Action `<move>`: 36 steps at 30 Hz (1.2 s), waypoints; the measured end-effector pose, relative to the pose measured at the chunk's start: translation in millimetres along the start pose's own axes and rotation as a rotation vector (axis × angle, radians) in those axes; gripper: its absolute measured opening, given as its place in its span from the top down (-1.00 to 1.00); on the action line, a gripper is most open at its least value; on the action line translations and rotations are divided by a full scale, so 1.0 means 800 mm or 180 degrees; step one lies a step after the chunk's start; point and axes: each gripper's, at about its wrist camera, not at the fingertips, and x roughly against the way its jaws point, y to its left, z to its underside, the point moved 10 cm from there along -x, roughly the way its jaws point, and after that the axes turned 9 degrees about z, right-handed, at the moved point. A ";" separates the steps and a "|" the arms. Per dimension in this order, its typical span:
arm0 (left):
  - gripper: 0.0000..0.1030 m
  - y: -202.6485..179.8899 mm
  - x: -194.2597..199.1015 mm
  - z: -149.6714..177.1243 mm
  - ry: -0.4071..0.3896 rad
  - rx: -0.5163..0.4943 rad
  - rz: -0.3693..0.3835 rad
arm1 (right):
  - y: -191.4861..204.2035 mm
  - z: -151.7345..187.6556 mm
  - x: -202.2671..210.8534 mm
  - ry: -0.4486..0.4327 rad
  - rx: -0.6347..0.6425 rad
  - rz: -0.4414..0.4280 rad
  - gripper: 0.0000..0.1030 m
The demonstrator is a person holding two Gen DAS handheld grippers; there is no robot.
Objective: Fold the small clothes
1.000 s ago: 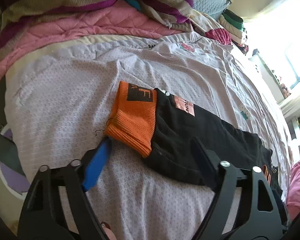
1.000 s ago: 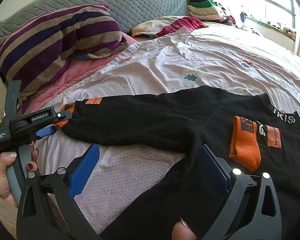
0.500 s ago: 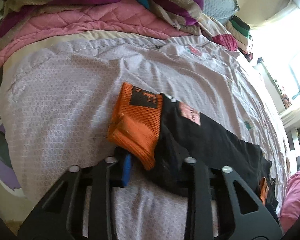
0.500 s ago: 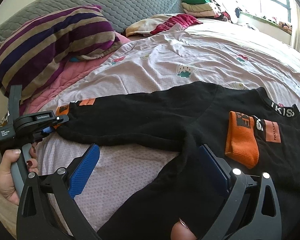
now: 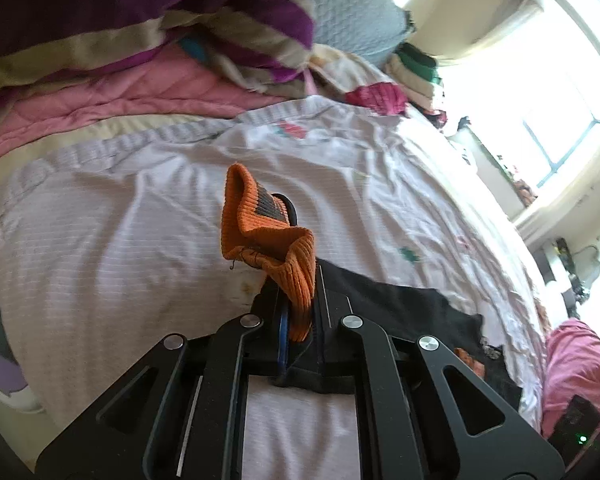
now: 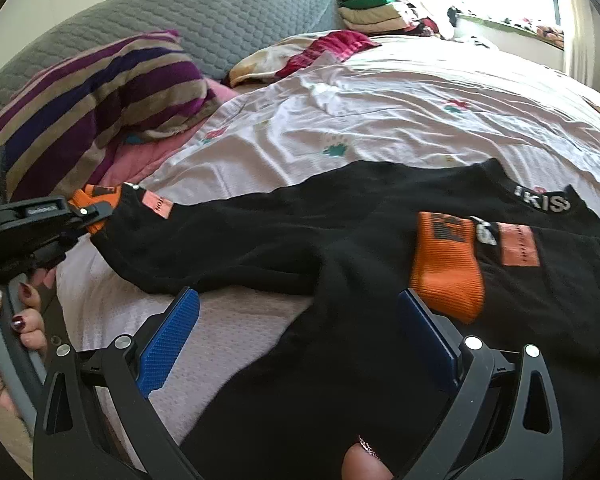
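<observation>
Landmark for all positions: the black garment (image 6: 340,264) spread across the bed (image 6: 440,120).

Left end first. Your left gripper (image 5: 300,312) has just closed: the jaws stood wide 1 second ago, now they are fully shut on the orange cuff (image 5: 276,248) at the garment's left tip. The cuff is off the sheet and stands crumpled above the jaws, where before it lay flat. In the right wrist view your left hand (image 6: 8,340) sits just beside that same tip.

Reading: grasp done, the lift of this end has started; the fold-over toward the garment's middle looks next.

Moving right. Your right gripper (image 6: 300,344) hangs wide open over the garment's near edge, holding nothing; 1 blue pad (image 6: 168,340) is over bare sheet. The second orange cuff (image 6: 448,264) lies flat on the garment's right part, untouched.
</observation>
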 end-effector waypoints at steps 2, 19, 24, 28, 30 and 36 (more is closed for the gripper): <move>0.94 -0.015 -0.001 0.000 -0.0005 -0.0054 0.0046 | -0.014 -0.001 0.005 -0.0031 -0.0054 0.0058 -0.91; 0.94 -0.129 -0.015 0.033 0.0100 -0.0336 0.0637 | -0.135 0.001 0.061 -0.0283 -0.0574 0.0562 -0.91; 0.94 -0.149 -0.027 0.051 0.0206 -0.0387 0.0740 | -0.160 0.006 0.074 -0.0336 -0.0740 0.0597 -0.91; 0.94 -0.171 -0.032 0.066 0.0279 -0.0509 0.0844 | -0.177 0.009 0.083 -0.0366 -0.0833 0.0662 -0.91; 0.94 -0.182 -0.031 0.072 0.0279 -0.0595 0.0869 | -0.186 0.012 0.086 -0.0371 -0.0874 0.0696 -0.91; 0.94 -0.208 -0.039 0.093 0.0392 -0.0731 0.0964 | -0.219 0.025 0.101 -0.0397 -0.1047 0.0860 -0.91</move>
